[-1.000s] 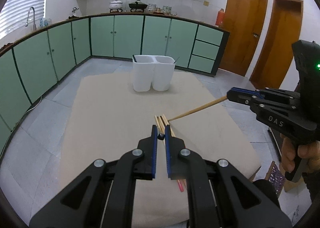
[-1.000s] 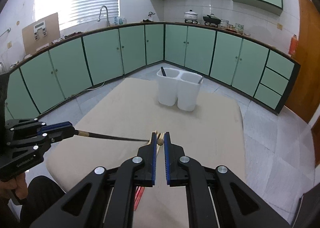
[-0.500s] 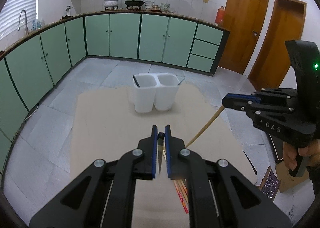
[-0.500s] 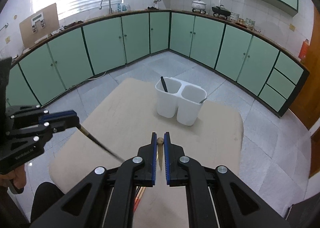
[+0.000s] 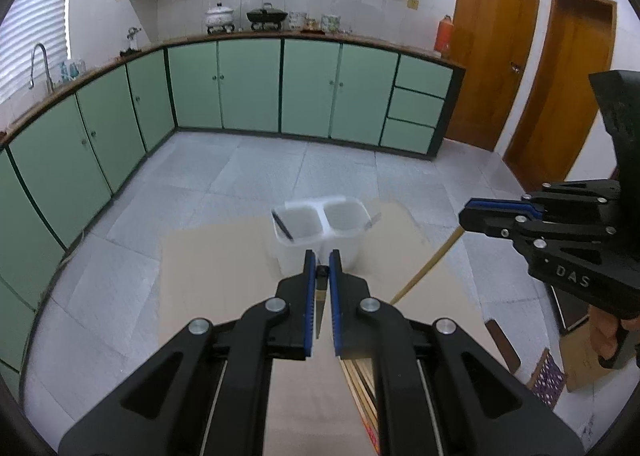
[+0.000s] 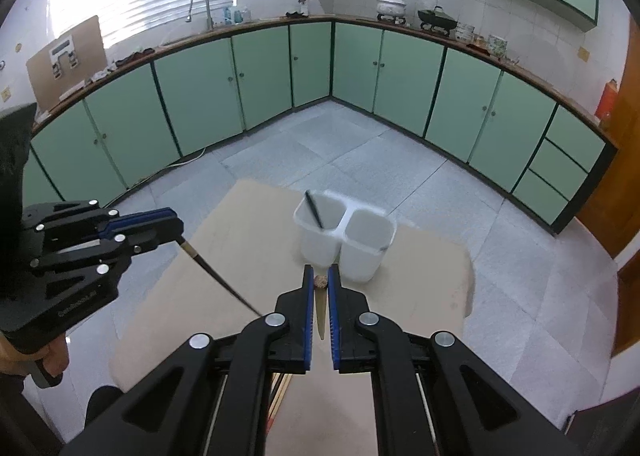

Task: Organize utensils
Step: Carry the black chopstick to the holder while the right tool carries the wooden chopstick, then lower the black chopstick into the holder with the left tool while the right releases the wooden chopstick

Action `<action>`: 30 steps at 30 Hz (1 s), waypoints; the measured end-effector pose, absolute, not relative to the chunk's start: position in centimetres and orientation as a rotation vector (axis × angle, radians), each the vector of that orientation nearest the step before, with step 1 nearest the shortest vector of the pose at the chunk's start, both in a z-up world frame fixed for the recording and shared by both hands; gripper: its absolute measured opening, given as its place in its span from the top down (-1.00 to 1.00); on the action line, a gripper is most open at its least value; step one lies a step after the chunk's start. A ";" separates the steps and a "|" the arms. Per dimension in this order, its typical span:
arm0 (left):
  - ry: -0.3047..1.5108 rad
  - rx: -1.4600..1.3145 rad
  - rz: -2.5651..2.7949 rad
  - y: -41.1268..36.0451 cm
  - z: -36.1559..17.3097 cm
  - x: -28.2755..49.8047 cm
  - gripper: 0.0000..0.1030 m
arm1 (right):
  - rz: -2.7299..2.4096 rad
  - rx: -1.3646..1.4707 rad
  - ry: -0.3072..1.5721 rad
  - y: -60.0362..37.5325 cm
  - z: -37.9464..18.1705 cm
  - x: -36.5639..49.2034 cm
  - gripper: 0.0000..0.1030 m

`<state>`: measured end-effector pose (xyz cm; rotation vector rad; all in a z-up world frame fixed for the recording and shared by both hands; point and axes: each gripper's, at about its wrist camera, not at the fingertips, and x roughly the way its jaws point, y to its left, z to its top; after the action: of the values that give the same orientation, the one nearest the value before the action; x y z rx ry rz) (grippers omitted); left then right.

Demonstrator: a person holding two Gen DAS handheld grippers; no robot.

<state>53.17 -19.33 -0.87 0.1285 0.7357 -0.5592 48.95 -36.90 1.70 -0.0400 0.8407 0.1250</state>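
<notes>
A white two-compartment holder [image 5: 320, 234] [image 6: 344, 240] stands at the far end of a tan table [image 5: 216, 276] [image 6: 248, 240]. A dark utensil [image 5: 282, 225] [image 6: 314, 210] leans in its left compartment. My left gripper [image 5: 322, 270] is shut on a dark chopstick [image 5: 319, 308]; from the right wrist view the gripper [image 6: 176, 228] holds that chopstick [image 6: 218, 276] pointing down. My right gripper [image 6: 320, 280] is shut on a light wooden chopstick [image 6: 321, 316]; in the left wrist view the gripper [image 5: 464, 218] holds it [image 5: 426, 268] hanging down. Both are raised above the table, short of the holder.
Several more chopsticks [image 5: 362, 388] [image 6: 280, 388] lie on the table under the grippers. Green cabinets [image 5: 248, 84] line the back and left walls. Wooden doors [image 5: 492, 64] stand at the right. Grey tiled floor surrounds the table.
Both grippers have risen well above the table with their chopsticks, which swung from lying nearly flat to hanging steeply down. The holder now looks smaller and lower in both views.
</notes>
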 end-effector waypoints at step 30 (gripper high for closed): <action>0.721 0.050 -0.456 -25.2 -3.1 68.8 0.87 | 0.027 0.091 0.926 -44.4 -2.4 63.6 0.86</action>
<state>68.76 -25.17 -3.09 0.0504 0.7208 -0.4563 63.65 -44.41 -2.38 0.0911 0.9265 0.0265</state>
